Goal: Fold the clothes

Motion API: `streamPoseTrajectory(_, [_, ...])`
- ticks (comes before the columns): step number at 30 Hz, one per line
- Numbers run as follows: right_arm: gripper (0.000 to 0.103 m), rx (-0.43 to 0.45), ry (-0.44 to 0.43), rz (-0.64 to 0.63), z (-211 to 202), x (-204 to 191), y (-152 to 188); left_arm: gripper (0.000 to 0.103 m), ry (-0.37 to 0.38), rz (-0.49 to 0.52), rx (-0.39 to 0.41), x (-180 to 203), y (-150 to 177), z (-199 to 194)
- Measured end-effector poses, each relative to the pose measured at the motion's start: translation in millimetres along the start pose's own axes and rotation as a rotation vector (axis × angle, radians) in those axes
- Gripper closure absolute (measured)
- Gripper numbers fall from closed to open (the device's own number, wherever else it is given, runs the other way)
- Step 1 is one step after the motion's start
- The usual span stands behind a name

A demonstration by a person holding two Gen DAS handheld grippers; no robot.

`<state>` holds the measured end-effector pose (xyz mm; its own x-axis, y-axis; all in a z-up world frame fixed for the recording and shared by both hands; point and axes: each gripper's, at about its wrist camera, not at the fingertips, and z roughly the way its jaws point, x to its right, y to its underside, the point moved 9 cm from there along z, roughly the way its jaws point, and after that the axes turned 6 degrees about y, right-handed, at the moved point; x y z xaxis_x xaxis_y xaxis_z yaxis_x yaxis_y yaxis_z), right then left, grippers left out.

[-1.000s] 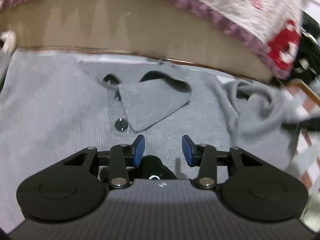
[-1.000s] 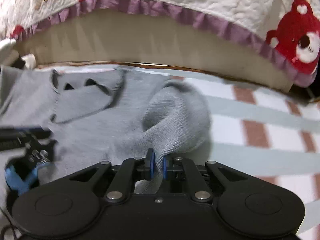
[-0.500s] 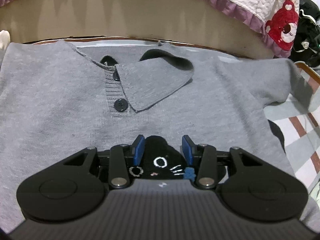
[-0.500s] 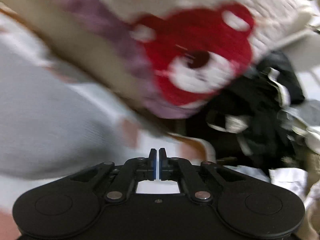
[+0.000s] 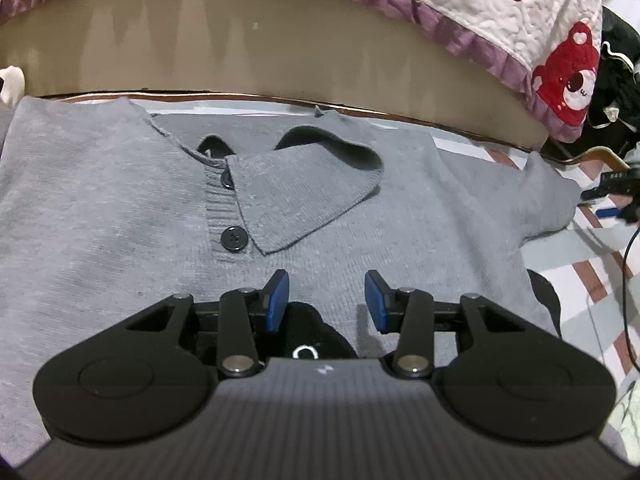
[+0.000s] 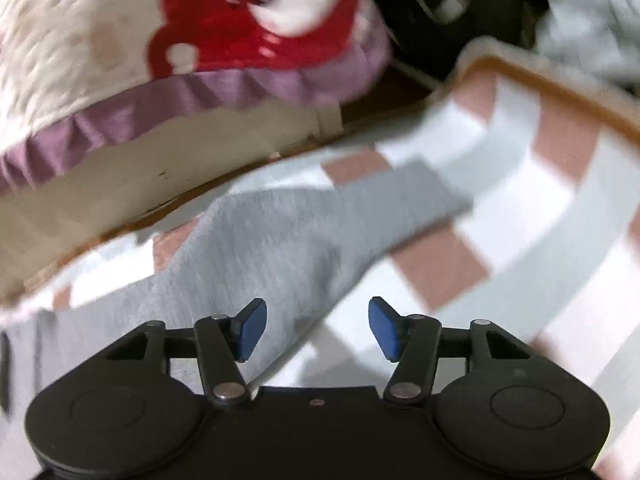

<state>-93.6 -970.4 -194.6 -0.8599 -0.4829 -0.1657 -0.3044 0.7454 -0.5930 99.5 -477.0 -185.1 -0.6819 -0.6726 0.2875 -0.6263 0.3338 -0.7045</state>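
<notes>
A grey knit polo sweater [image 5: 120, 208] lies flat, front up, on a checked blanket [image 5: 592, 264]. Its collar [image 5: 304, 188] and two dark buttons sit just ahead of my left gripper [image 5: 326, 300], which is open and empty over the chest, above a black cat patch [image 5: 306, 336]. My right gripper [image 6: 316, 328] is open and empty over the sweater's right sleeve [image 6: 304, 240], which lies stretched out on the blanket [image 6: 520, 216]. The right gripper's side shows at the far right of the left wrist view [image 5: 616, 188].
A beige bed side [image 5: 256, 48] with a white quilt with purple frill and red bears [image 5: 520, 28] rises behind the sweater. A pile of dark clothes [image 6: 472, 8] lies beyond the blanket's brown-edged corner [image 6: 560, 92].
The right gripper let go of the sleeve and opened; the sleeve, bunched a second ago, now lies spread out to the right. The left gripper stayed open and shifted slightly over the chest.
</notes>
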Motion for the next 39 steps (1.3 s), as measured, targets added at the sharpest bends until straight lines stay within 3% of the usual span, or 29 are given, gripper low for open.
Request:
streamPoseTrajectory(2, [0.041,-0.017,-0.068,0.089,7,-6,13,0.062,-0.012,-0.004,-0.016,-4,3,-3])
streamPoseTrajectory(5, [0.040,-0.058,-0.131,0.090,19,-42,40,0.062,-0.048,-0.032,-0.017,-16,11,-7])
streamPoseTrajectory(9, [0.026,0.098,0.024,0.028,24,-68,49,0.062,-0.050,-0.142,-0.009,-32,20,-7])
streamPoseTrajectory(11, [0.026,0.140,0.077,0.004,22,-66,48,0.062,-0.048,-0.161,0.000,-35,20,-7])
streamPoseTrajectory(14, [0.096,0.203,0.157,-0.031,19,-63,45,0.062,-0.068,-0.135,-0.008,-34,19,-5])
streamPoseTrajectory(22, [0.093,0.369,0.369,-0.124,6,-56,39,0.062,-0.091,-0.114,-0.020,-35,19,-7])
streamPoseTrajectory(23, [0.083,0.378,0.405,-0.140,6,-54,40,0.062,-0.096,-0.104,-0.026,-33,18,-8])
streamPoseTrajectory(25, [0.079,0.339,0.428,-0.068,4,-47,45,0.062,-0.091,-0.095,-0.045,-28,13,-8])
streamPoseTrajectory(27, [0.068,0.321,0.331,0.121,-13,-42,51,0.062,-0.092,-0.076,-0.069,-18,7,-10])
streamPoseTrajectory(30, [0.067,0.291,0.103,0.323,-46,-66,68,0.062,-0.050,-0.037,-0.025,4,-7,-17])
streamPoseTrajectory(32, [0.068,0.206,-0.079,0.285,-58,-105,71,0.062,-0.018,-0.035,-0.021,13,-13,-16])
streamPoseTrajectory(37, [0.067,0.185,-0.360,0.121,-116,-193,84,0.062,0.105,0.266,-0.116,50,-32,-23])
streamPoseTrajectory(39, [0.067,0.136,-0.471,0.076,-130,-226,94,0.062,0.099,0.306,-0.168,47,-43,-32])
